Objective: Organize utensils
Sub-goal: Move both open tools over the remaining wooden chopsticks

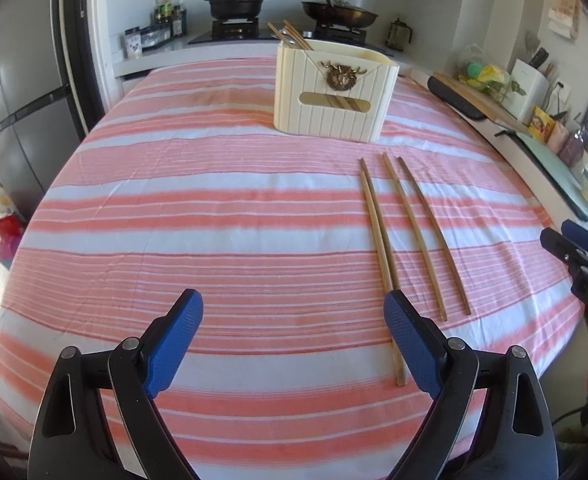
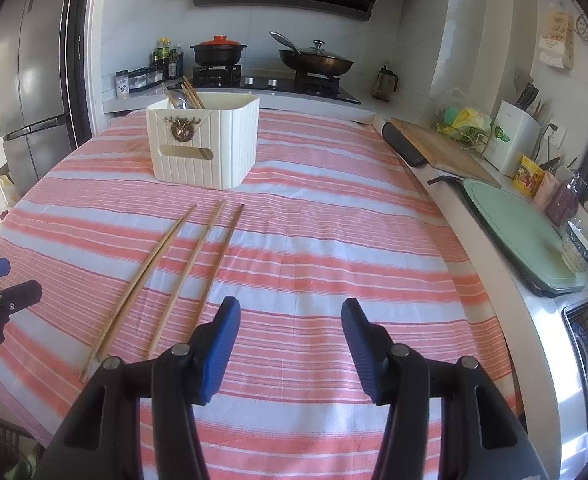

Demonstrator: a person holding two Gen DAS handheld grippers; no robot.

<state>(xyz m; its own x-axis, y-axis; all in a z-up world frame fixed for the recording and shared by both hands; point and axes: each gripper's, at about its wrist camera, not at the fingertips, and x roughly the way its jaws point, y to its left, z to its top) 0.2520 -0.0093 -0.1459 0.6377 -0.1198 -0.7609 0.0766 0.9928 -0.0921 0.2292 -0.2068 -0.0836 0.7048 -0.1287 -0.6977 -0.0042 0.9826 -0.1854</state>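
surface (image 1: 214, 200): a wide top under a pink-and-white striped cloth, bare over most of its left half as the left wrist view shows it.
stove counter (image 2: 230, 92): behind the surface at 12 o'clock, with a black pot with an orange lid (image 2: 218, 51) and a lidded wok (image 2: 317, 60) on the burners.
side counter (image 2: 489, 216): runs along 3 o'clock, carrying a wooden cutting board (image 2: 441, 148) and a pale green tray (image 2: 521, 232).
utensil holder (image 1: 333, 92): cream ribbed box with a brass ornament on its front, upright on the far part of the cloth at about 12 o'clock; a few chopsticks and a metal spoon stick up from its back left corner.
loose chopsticks (image 1: 413, 236): four wooden sticks lying flat on the cloth, near side of the holder and well apart from it; two lie touching as a pair, two lie singly just beside them, all pointing roughly toward the holder.
left gripper (image 1: 294, 332): fingers spread wide, nothing between them; its right finger (image 1: 411, 344) overlaps the near end of the paired sticks in view, contact unclear.
right gripper (image 2: 292, 344): fingers spread, holding nothing, over bare cloth at about 3 o'clock of the sticks' near ends.
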